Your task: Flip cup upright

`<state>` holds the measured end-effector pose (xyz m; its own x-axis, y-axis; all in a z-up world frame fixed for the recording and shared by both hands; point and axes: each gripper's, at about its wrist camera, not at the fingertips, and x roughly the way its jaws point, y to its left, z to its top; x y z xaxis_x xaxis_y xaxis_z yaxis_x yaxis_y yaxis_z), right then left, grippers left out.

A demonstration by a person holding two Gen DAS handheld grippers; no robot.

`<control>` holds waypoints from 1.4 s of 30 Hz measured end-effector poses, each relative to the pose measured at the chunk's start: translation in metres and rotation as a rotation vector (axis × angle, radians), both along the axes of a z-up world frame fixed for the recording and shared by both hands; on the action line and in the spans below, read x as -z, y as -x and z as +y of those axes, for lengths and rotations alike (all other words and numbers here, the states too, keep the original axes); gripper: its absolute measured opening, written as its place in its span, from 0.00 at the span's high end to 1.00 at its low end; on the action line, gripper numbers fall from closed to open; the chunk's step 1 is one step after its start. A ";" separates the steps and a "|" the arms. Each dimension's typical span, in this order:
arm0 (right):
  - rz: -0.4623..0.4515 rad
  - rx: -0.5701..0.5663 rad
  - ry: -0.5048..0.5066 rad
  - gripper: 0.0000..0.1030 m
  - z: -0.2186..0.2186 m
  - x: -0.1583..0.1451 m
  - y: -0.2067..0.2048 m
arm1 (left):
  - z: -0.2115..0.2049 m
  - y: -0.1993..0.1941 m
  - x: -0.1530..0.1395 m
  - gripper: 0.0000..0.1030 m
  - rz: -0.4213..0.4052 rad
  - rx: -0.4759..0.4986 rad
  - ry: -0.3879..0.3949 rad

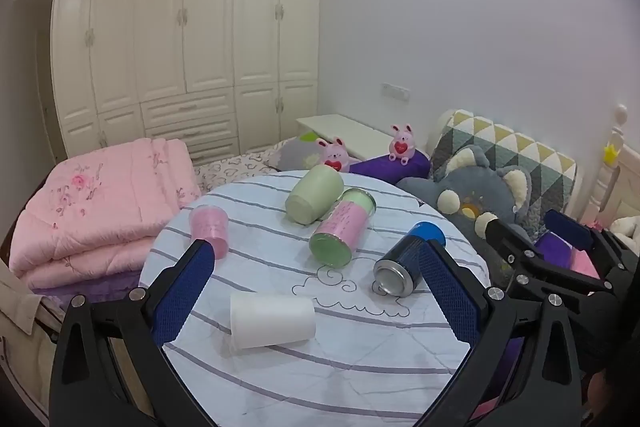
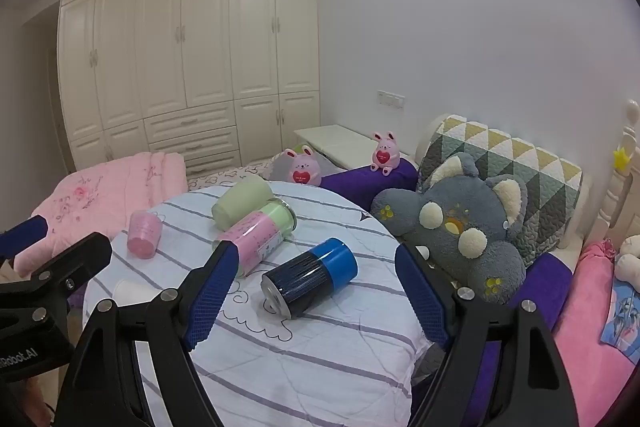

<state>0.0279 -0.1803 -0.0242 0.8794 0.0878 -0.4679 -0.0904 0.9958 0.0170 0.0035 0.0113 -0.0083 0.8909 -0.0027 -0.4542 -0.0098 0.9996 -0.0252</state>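
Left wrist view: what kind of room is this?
Most likely a bedroom: a tall built-in wardrobe, a folded pink quilt on a bed, and a headboard with stuffed toys like the gray plush.

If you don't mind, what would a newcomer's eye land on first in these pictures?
Probably the cups lying toppled on the striped round table: a white cup nearest, a blue-capped dark cup to the right. Behind the table's right edge sits a big grey plush toy.

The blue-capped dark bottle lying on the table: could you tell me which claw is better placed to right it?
Right. The blue-capped dark bottle lies squarely between the open right claw fingers; the left claw, also open, has it off beside its right finger.
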 end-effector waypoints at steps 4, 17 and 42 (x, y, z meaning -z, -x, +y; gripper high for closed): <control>-0.007 0.003 0.009 0.21 0.003 -0.005 0.002 | 0.004 0.000 0.004 0.00 0.006 -0.009 0.004; -0.046 0.009 -0.002 0.21 0.004 -0.008 0.009 | 0.012 -0.001 0.009 0.00 0.029 -0.028 0.010; -0.044 0.004 -0.002 0.21 0.008 -0.006 0.012 | 0.014 -0.002 0.013 0.00 0.032 -0.031 0.006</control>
